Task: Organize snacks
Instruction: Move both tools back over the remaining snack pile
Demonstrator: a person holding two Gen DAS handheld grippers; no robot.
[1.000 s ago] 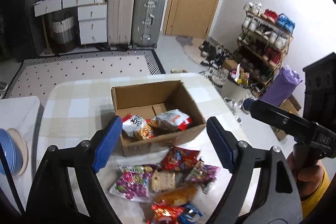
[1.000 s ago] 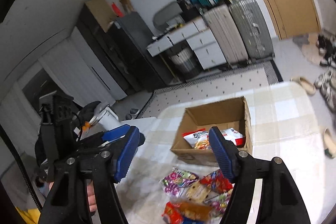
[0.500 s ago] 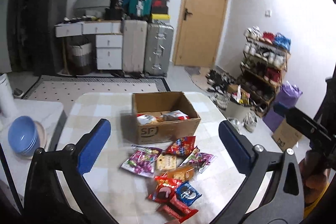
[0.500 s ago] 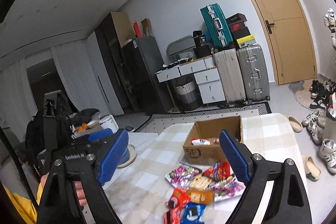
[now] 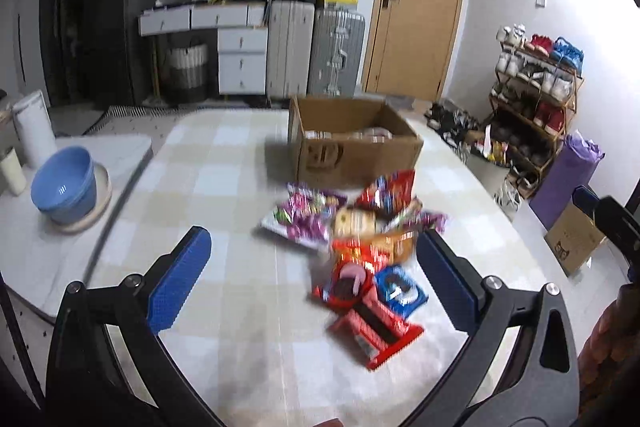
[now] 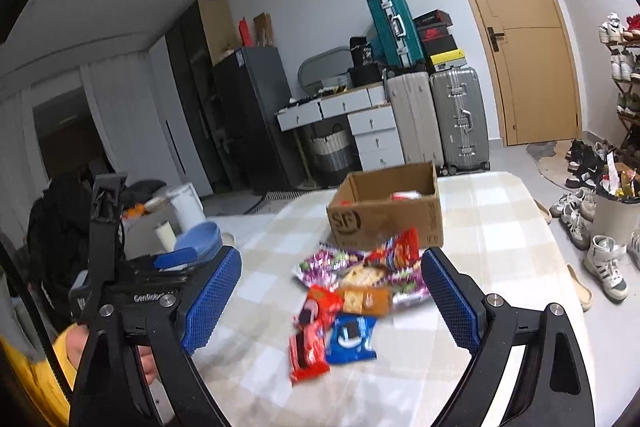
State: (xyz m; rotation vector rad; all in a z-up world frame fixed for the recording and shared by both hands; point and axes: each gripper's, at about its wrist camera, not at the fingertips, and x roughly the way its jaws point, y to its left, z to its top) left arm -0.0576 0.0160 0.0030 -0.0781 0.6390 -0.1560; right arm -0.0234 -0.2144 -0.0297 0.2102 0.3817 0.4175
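Left wrist view: the left gripper (image 5: 314, 277) hangs above the checked table (image 5: 224, 179), jaws spread wide with nothing between the blue pads (image 5: 180, 283). Beyond it sits the cardboard box (image 5: 352, 151), open-topped, with a few packets just visible inside, too blurred to name. In front of the box lies the loose snack pile (image 5: 356, 243): a purple packet (image 5: 304, 219) at the left, a red bag (image 5: 390, 193) leaning by the box front, a blue cookie packet (image 5: 400, 291) and a long red packet (image 5: 374, 331) nearest the camera. Off to the left, a blue bowl (image 5: 66, 183) rests on a plate.

Right wrist view: the right gripper (image 6: 330, 297) is also wide open and holds nothing, hovering over the near side of the table. The box stands behind the pile, the blue cookie packet and the red packet side by side closest to the pads. At the left edge the left gripper shows, gripped by a hand (image 6: 80, 343).
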